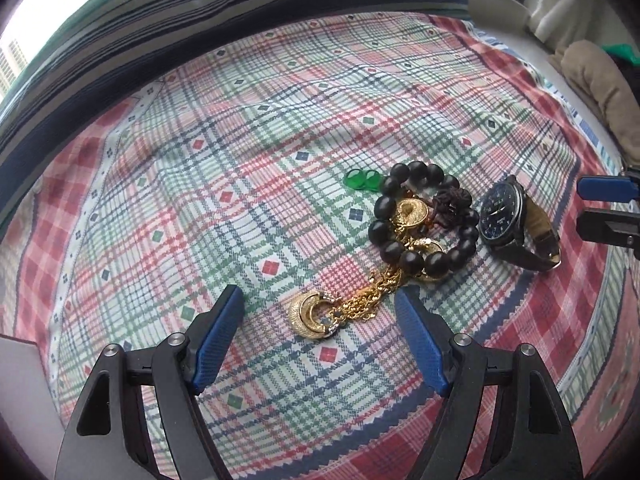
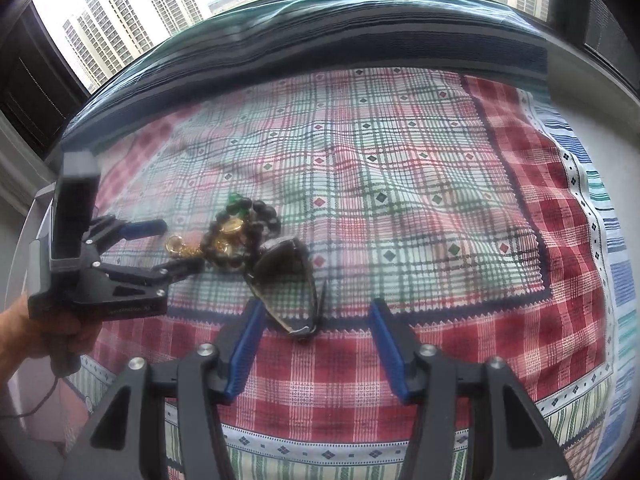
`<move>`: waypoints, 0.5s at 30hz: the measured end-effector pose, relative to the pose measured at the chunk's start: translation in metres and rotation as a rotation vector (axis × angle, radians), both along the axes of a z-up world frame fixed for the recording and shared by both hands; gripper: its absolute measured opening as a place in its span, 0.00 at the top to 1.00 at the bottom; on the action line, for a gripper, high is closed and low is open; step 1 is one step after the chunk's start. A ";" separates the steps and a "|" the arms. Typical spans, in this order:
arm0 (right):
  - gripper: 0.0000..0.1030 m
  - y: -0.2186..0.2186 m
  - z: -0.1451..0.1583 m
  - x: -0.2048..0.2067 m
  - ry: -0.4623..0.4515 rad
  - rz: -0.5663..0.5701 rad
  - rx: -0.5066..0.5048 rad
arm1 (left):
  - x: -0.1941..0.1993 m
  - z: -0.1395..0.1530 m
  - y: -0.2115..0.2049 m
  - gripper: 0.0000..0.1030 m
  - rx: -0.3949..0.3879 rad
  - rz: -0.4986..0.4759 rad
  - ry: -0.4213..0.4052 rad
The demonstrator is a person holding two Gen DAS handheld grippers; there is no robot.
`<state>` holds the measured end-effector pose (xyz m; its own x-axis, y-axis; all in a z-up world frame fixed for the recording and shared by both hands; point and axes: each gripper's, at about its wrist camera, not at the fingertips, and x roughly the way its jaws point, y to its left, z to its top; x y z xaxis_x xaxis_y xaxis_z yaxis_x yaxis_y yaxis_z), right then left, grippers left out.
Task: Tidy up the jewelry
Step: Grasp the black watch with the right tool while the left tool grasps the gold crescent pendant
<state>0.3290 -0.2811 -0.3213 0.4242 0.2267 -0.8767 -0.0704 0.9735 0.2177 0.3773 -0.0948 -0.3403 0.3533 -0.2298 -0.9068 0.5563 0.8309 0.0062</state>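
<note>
left gripper (image 1: 320, 308): jaws seen apart, nothing gripped, lower centre | gold chain with crescent pendant (image 1: 316, 316): lain between the fingers on plaid cloth (image 1: 200, 184) | black bead bracelet (image 1: 424, 220), green stones (image 1: 362, 179), wristwatch (image 1: 516, 228): grouped right of centre

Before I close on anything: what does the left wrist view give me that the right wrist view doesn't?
Only the left wrist view shows the watch dial clearly, the gold crescent pendant between the open left gripper jaws, and both green stones distinctly.

Only the right wrist view shows the hand gripping the left gripper's handle, the window towers, and the open right gripper over the watch strap.

Both show the black bead bracelet, gold chain and plaid cloth.
</note>
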 end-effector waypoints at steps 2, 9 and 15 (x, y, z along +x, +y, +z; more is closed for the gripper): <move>0.47 0.003 -0.010 0.013 0.032 0.014 0.003 | -0.002 0.000 0.001 0.25 -0.003 -0.011 -0.009; 0.83 0.030 -0.044 0.037 0.089 0.129 -0.091 | -0.010 0.002 0.004 0.37 -0.023 -0.019 -0.040; 0.90 0.026 -0.040 0.030 0.071 0.065 -0.089 | -0.018 0.008 0.013 0.74 -0.057 -0.014 -0.010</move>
<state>0.3588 -0.2552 -0.3616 0.3470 0.1715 -0.9221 -0.1211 0.9831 0.1373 0.3597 -0.0822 -0.3318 0.3581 -0.2863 -0.8887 0.5684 0.8220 -0.0358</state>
